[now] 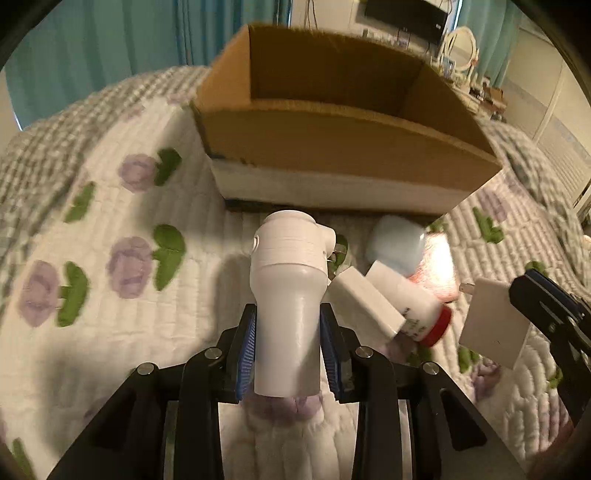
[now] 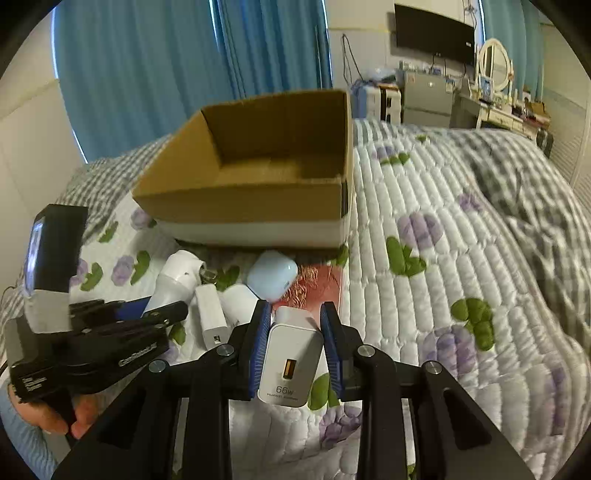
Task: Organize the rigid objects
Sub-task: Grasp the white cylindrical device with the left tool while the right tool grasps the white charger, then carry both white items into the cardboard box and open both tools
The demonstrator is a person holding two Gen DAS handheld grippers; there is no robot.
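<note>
My left gripper (image 1: 288, 325) is shut on a white plug-in device (image 1: 288, 288) with a round head, held above the quilt in front of the open cardboard box (image 1: 332, 140). My right gripper (image 2: 293, 325) is shut on a white 66W charger (image 2: 290, 362), which also shows in the left wrist view (image 1: 491, 325). On the quilt between them lie a small white charger (image 1: 365, 302), a white bottle with a red cap (image 1: 413, 306), a pale blue case (image 1: 397, 243) and a pink fuzzy item (image 1: 439, 266). The box (image 2: 258, 192) looks empty inside.
The floral quilted bed cover (image 2: 461, 277) stretches to the right with a grey checked blanket (image 2: 535, 192) on it. Blue curtains (image 2: 166, 74), a wall screen (image 2: 434, 33) and a dresser with a mirror (image 2: 495, 70) stand beyond the bed.
</note>
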